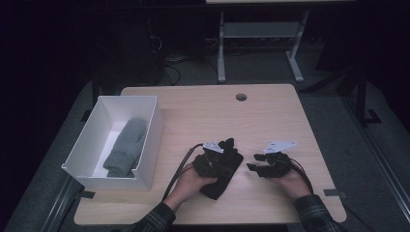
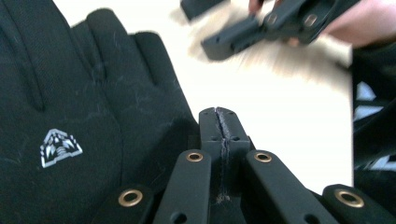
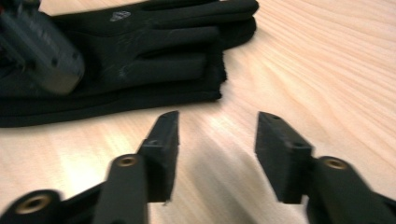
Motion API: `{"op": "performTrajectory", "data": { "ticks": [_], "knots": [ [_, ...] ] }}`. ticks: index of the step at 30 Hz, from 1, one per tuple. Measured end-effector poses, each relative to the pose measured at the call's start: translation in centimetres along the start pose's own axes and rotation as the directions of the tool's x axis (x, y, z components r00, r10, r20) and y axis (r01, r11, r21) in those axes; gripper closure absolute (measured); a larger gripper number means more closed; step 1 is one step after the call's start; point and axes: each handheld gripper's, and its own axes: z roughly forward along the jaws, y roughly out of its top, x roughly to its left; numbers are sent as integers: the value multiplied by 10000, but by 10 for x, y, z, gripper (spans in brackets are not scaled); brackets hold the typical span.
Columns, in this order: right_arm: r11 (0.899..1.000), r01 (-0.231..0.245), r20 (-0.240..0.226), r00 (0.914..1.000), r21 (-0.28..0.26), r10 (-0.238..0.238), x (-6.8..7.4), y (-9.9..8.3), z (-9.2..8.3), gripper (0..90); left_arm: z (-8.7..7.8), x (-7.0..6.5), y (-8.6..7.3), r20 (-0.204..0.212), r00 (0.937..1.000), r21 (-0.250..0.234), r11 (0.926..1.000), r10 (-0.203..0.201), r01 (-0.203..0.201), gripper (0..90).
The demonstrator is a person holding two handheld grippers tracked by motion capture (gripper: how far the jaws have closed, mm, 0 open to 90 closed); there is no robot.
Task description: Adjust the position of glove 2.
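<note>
Your left gripper, jaws pressed together on nothing, rests at the near edge of the black fabric glove lying flat on the pale wooden table. Your right gripper, jaws spread and empty, sits just beside the glove's right edge, the fingers pointing away from you.

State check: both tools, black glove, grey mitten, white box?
left tool: shut, nothing between its jaws, beside the black glove
right tool: open, nothing between its jaws, over bare table
black glove: flat on the table, held by neither tool
grey mitten: lying inside the white box
white box: open-topped, at the table's left edge
</note>
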Motion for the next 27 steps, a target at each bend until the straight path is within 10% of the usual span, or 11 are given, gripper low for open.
{"op": "performTrajectory", "data": {
  "ticks": [20,27],
  "knots": [
    [9998,-193,1068,9941,89,182,-8,-5,13,270,-33,-11,-24,-1157,9846,1246,9854,1308,-1162,891],
    [9998,-193,1097,9938,70,184,-9,-5,14,247,-45,-9,-16,-1397,9761,920,9837,1663,-1544,666]
  ]
}}
